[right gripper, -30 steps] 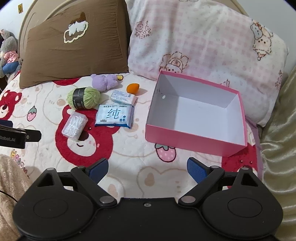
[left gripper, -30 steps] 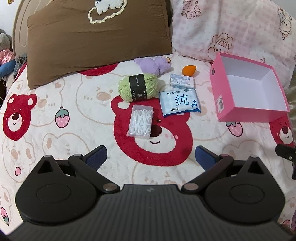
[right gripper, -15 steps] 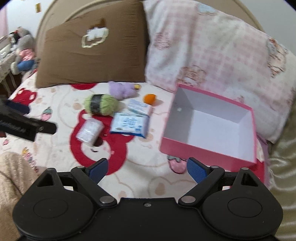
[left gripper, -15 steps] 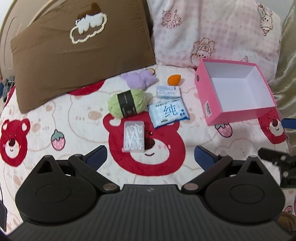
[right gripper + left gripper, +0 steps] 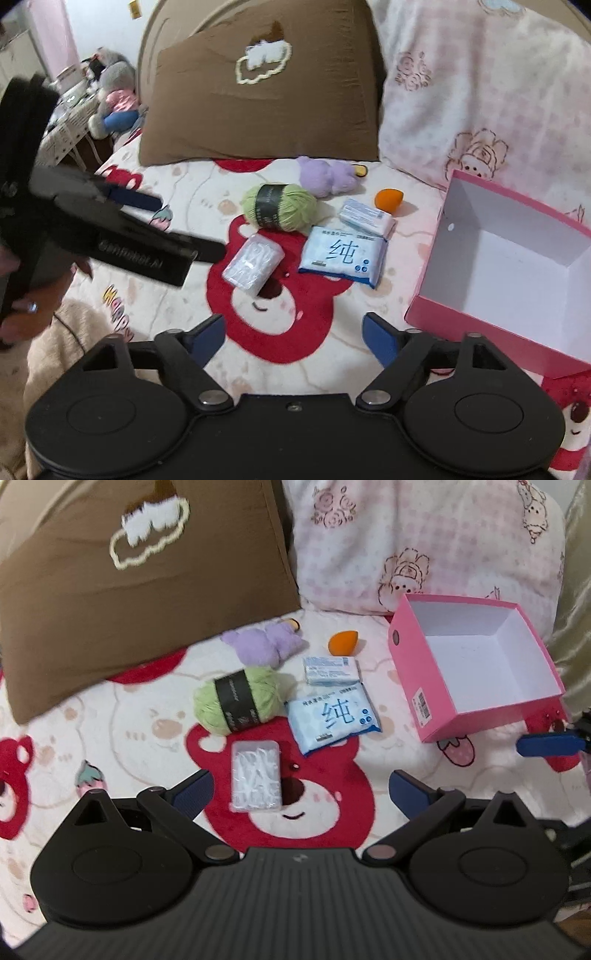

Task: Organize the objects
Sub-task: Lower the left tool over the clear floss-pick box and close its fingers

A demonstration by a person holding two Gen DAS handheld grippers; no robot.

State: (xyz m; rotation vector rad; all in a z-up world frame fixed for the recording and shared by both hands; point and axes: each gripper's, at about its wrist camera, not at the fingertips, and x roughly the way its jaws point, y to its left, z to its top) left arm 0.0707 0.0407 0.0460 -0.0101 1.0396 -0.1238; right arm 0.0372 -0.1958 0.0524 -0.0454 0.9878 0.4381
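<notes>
Both grippers moved nearer the floss box [image 5: 255, 777]. Left gripper [image 5: 299, 788] released, empty; right gripper [image 5: 293, 334] closing, nothing between. Pink box [image 5: 413, 672] empty.

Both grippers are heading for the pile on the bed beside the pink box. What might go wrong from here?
1. The clear plastic floss-pick case, green yarn ball and blue wipes packet lie close together; grabbing one may nudge another.
2. The empty pink cardboard box sits on soft bear-print bedding, so a dropped item might tip or shift it.
3. The right gripper, jaws closing on nothing, and the left gripper may collide.
</notes>
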